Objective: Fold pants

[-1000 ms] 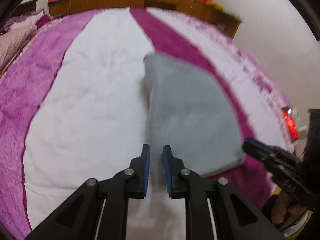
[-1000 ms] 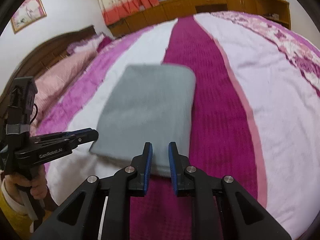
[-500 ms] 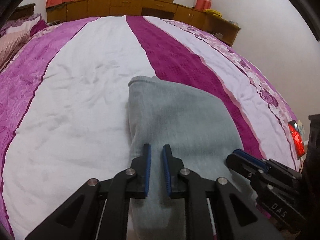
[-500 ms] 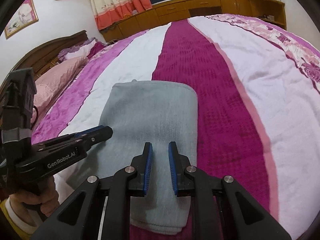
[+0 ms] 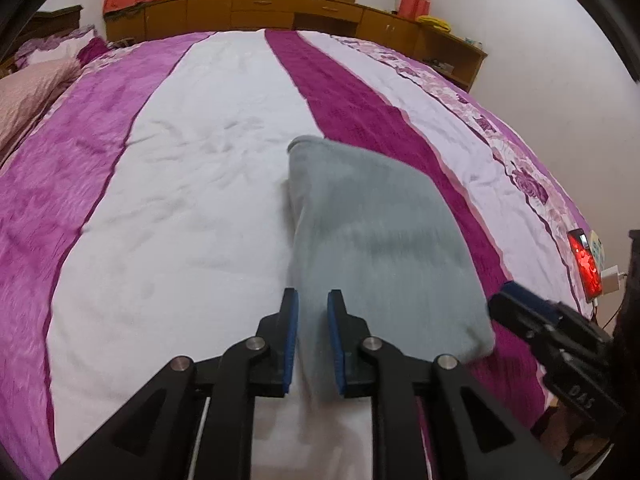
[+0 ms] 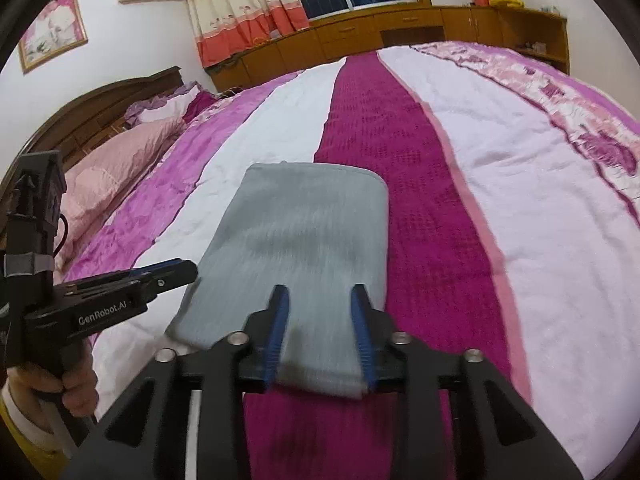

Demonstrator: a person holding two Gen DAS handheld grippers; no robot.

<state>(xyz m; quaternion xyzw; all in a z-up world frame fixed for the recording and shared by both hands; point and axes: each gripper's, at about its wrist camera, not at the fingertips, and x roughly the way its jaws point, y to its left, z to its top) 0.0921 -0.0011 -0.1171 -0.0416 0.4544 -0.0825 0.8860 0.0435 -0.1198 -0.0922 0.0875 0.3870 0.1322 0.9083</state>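
Observation:
The grey pants (image 5: 380, 240) lie folded into a flat rectangle on the bed, across a white and a magenta stripe. My left gripper (image 5: 312, 294) hovers at their near left corner. Its jaws are opening and stand only slightly apart, with cloth showing in the gap but not pinched. In the right wrist view the pants (image 6: 304, 232) stretch away from me, and the left gripper (image 6: 188, 270) points at their left edge. My right gripper (image 6: 320, 290) is over the near edge, its jaws opening wide with cloth lying loose between them. The right gripper (image 5: 504, 300) shows at the near right corner.
The striped bedspread (image 5: 180, 200) covers the whole bed. Pink pillows (image 6: 120, 160) and a dark headboard (image 6: 80, 120) are at the left. Wooden cabinets (image 5: 280, 12) line the far wall. A phone with a red screen (image 5: 586, 260) lies at the bed's right edge. A hand (image 6: 76, 392) holds the left tool.
Both grippers pushed in over the pants half a second ago and have drawn back to the near edge. The right jaws have spread apart; the left jaws have parted a little.

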